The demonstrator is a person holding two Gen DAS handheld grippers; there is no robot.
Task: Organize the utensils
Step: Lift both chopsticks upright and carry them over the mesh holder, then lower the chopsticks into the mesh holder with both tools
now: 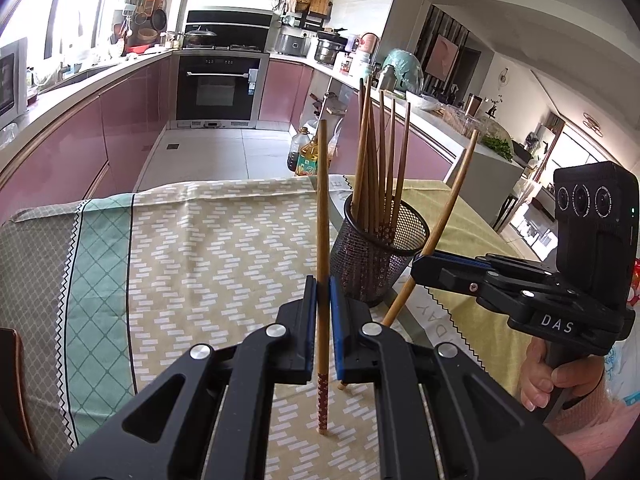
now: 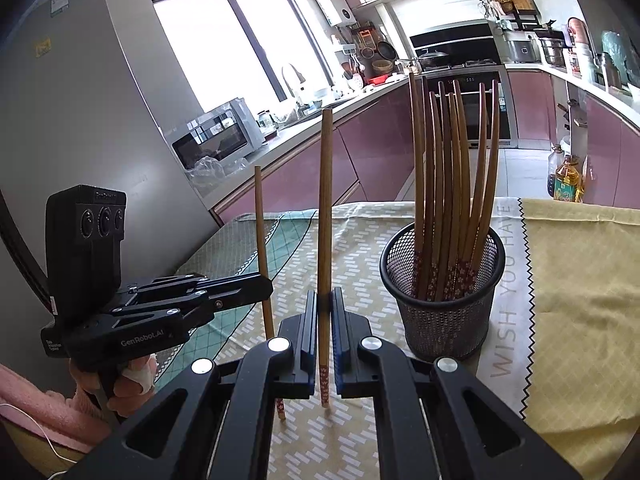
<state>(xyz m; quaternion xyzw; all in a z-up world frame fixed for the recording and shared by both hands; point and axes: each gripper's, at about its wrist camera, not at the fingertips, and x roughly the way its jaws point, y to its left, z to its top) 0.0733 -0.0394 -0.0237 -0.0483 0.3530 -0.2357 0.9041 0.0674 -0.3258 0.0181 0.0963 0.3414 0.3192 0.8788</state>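
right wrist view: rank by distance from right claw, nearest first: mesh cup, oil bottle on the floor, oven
1. Mesh cup: just ahead and right of the right claw, on the tablecloth, full of chopsticks.
2. Oil bottle: beyond the table's far edge, on the floor at right.
3. Oven: farthest, built into the back cabinets, partly behind the chopsticks.

Open cloth left of chopstick-crowded mesh holder

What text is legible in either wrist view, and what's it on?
"DAS": right gripper body.
"GenRobot.AI": left gripper body; small label beside it unreadable.
"WISH YOU HAVE": white cloth strip beside the mesh holder.
"DAY", partial: same strip, left view.
Fridge stickers, oil bottle label: too blurred.
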